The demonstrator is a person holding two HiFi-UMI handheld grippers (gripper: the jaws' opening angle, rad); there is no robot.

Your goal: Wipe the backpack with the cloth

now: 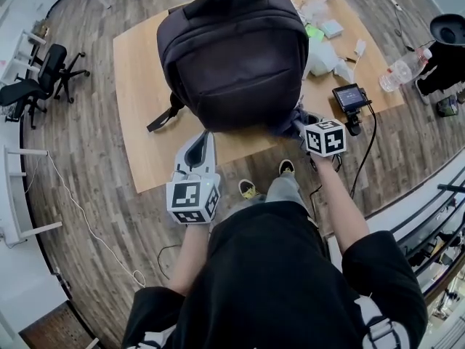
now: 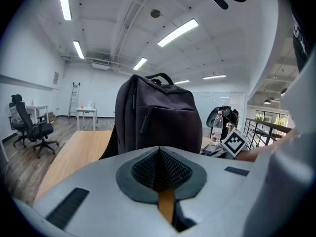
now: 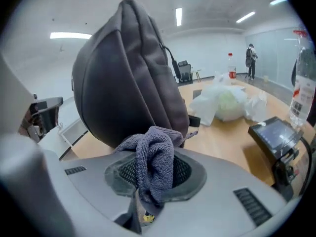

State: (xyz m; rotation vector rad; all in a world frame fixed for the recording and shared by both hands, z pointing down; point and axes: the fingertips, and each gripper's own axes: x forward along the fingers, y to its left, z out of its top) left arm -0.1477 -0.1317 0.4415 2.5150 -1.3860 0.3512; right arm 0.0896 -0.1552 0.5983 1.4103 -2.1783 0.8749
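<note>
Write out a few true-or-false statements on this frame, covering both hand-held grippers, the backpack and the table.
1. The right hand-held gripper is shut on a grey cloth. True.
2. The backpack lies flat on the floor. False: it stands upright on the wooden table.
3. The left hand-held gripper grips a backpack strap. False: its jaws are together with nothing between them.
4. A water bottle is on the table. True.

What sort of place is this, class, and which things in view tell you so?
Probably an open-plan office or lab: wheeled office chairs, long strip lights on a bare ceiling, and a plain wooden table.
</note>
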